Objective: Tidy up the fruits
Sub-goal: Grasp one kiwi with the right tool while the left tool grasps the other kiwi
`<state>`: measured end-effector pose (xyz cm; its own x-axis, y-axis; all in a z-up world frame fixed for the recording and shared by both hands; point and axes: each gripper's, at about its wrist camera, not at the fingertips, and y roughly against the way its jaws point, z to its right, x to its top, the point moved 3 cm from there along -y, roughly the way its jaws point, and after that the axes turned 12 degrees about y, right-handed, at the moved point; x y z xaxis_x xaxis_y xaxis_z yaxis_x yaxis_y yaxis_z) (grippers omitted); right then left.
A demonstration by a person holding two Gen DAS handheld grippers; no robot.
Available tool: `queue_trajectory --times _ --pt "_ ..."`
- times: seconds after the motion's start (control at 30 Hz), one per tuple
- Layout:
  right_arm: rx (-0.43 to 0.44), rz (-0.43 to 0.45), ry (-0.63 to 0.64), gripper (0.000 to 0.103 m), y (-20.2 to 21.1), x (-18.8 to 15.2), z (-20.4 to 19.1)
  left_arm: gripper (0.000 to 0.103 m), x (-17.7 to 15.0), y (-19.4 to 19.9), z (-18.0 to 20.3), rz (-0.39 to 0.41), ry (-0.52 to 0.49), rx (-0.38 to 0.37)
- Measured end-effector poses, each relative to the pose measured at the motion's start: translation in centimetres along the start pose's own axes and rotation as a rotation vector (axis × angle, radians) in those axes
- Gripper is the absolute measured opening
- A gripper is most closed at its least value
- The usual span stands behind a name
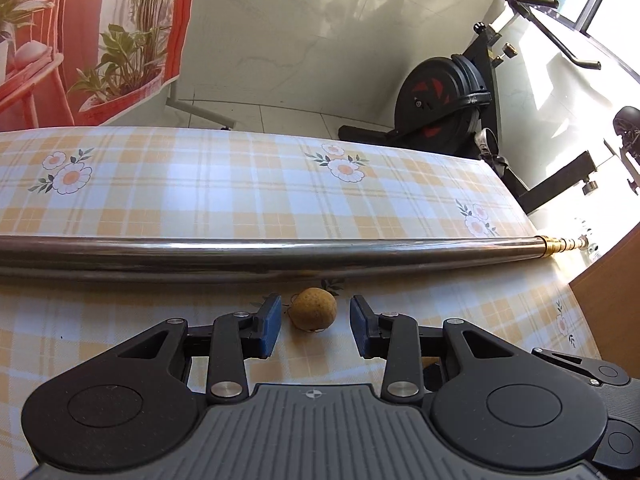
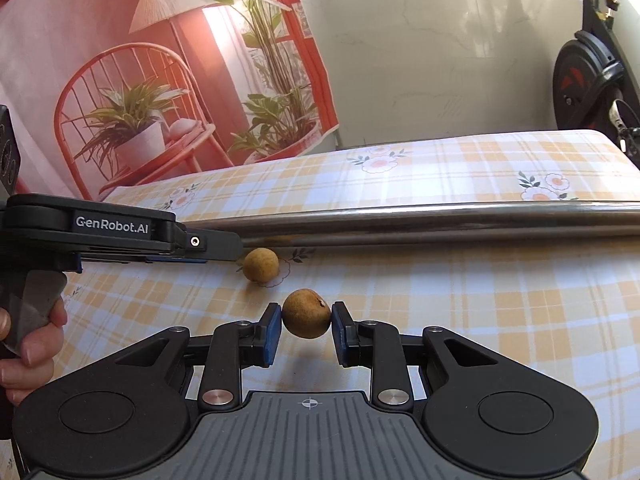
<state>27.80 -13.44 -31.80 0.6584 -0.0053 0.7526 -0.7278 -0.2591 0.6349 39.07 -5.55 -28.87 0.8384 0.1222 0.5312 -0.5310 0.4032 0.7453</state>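
Observation:
In the left wrist view a small round tan fruit [image 1: 312,310] lies on the checked tablecloth between the tips of my open left gripper [image 1: 314,316], touching neither blue pad. In the right wrist view my right gripper [image 2: 306,320] is shut on a second tan fruit [image 2: 306,319], held a little above the cloth. The first fruit [image 2: 261,265] also shows there, on the cloth to the front left, next to the tip of the left gripper [image 2: 224,250] coming in from the left.
A long steel tube [image 1: 280,254] with a brass end [image 1: 554,243] lies across the table just beyond the fruits; it also shows in the right wrist view [image 2: 440,220]. An exercise bike [image 1: 444,108] stands on the floor past the table. A wooden edge [image 1: 608,300] is at the right.

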Motion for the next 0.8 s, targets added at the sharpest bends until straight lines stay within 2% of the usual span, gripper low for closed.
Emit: queue_trajectory --times 0.2,0.3,0.47,0.67,0.8 --pt "-0.025 0.013 -0.039 0.025 1.7 -1.5 1.3 0.038 0.2 -1.7 0.7 -0.033 -0.027 0.044" --pt "-0.033 0.017 -0.048 0.025 2.3 -1.9 1.5 0.029 -0.1 -1.9 1.1 -0.042 -0.071 0.073" --pt "-0.038 0.027 -0.070 0.025 3.4 -2.4 1.7 0.029 0.0 -1.0 1.0 -0.041 -0.068 0.067" --pt "-0.027 0.040 -0.090 0.025 5.0 -2.6 1.0 0.029 -0.6 2.5 2.2 0.003 -0.125 0.046" --pt "-0.019 0.051 -0.088 0.025 6.8 -3.0 0.0 0.029 -2.2 6.2 2.9 0.022 -0.120 -0.003"
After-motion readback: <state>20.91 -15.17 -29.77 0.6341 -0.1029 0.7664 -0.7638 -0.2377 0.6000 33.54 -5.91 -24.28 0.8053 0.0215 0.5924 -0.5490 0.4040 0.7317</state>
